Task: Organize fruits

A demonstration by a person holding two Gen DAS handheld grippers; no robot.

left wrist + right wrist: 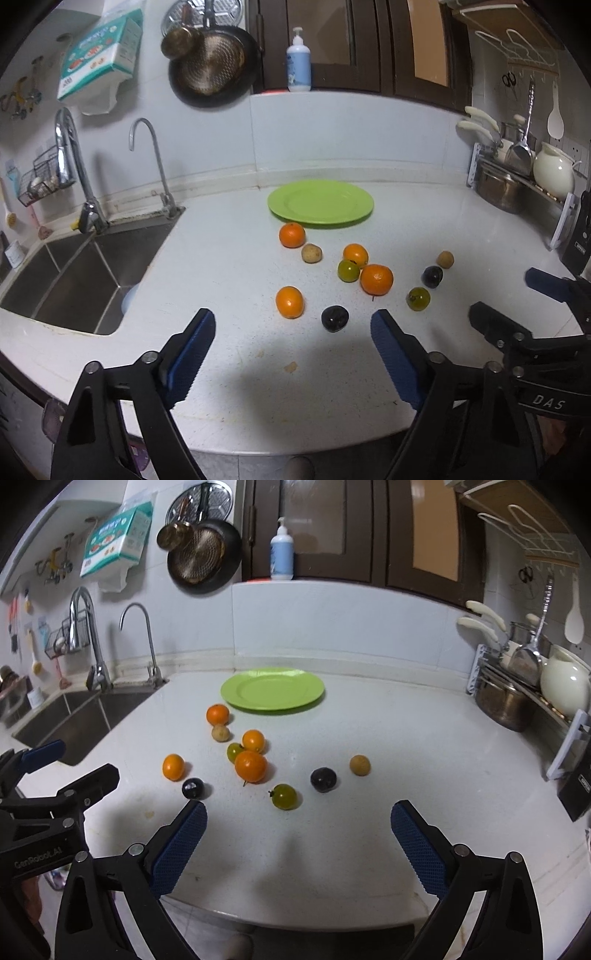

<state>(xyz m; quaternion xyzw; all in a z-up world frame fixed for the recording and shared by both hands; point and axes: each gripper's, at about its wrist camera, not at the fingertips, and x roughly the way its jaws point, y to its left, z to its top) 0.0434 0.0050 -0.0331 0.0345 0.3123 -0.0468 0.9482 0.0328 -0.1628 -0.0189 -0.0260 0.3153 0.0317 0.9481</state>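
Ten fruits lie loose on the white tabletop (229,266) in the left wrist view, none of them on the green plate (320,202), which stands bare near the back wall. Four oranges show: one (292,235) just in front of the plate rim, one (355,254) and a larger one (376,279) crowded against a green fruit (348,270), and one (289,302) nearer the camera. A dark plum (335,318) sits closest to the left gripper (293,328), whose jaws are spread wide with nothing between them, poised above the near edge. The sink (74,280) lies off to the left.

From the right wrist view, the right gripper (297,821) likewise hangs released and empty over the near tabletop. A second green fruit (284,796) is nearest it, with a second dark plum (323,780) and a tan round fruit (360,765) just beyond; another tan one (220,733) sits beside the far orange. The plate, further back, again holds nothing.

By my judgement the sorting has not begun: every fruit is left to move, presumably onto the plate, and the near plum or green fruit look the easiest first picks.
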